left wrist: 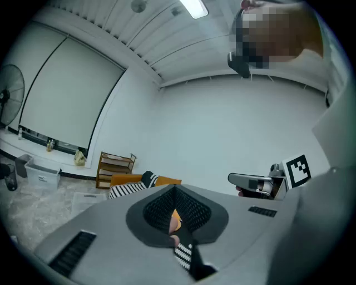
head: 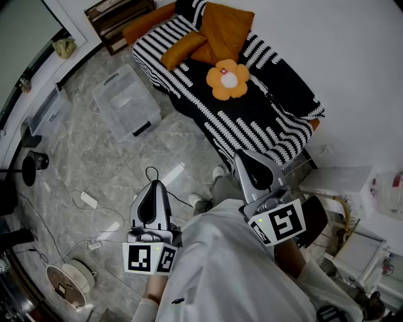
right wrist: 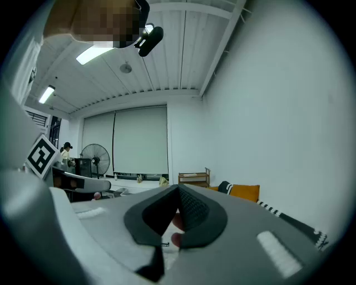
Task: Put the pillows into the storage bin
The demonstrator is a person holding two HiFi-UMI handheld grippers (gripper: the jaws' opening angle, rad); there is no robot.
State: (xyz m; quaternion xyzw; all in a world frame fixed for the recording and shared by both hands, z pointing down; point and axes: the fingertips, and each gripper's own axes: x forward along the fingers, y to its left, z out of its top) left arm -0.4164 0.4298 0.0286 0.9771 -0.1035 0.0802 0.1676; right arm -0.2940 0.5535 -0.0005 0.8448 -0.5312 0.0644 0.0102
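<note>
A flower-shaped pillow [head: 228,80] with orange petals and a white centre lies on the black-and-white striped sofa [head: 252,119]. Two orange pillows [head: 182,49] [head: 225,31] lie behind it at the sofa's far end. The clear plastic storage bin [head: 126,104] stands on the floor left of the sofa. My left gripper [head: 152,183] [left wrist: 173,190] hangs near my body, well short of the bin, jaws together and empty. My right gripper [head: 243,157] [right wrist: 178,192] is level in front of the sofa's near end, shut with nothing held.
A second clear bin [head: 47,113] stands by the left wall and a wooden shelf [head: 116,19] [left wrist: 115,167] behind the sofa. Cables and a power strip [head: 88,200] cross the floor beside a cable spool [head: 66,283]. White boxes [head: 352,182] crowd the right side.
</note>
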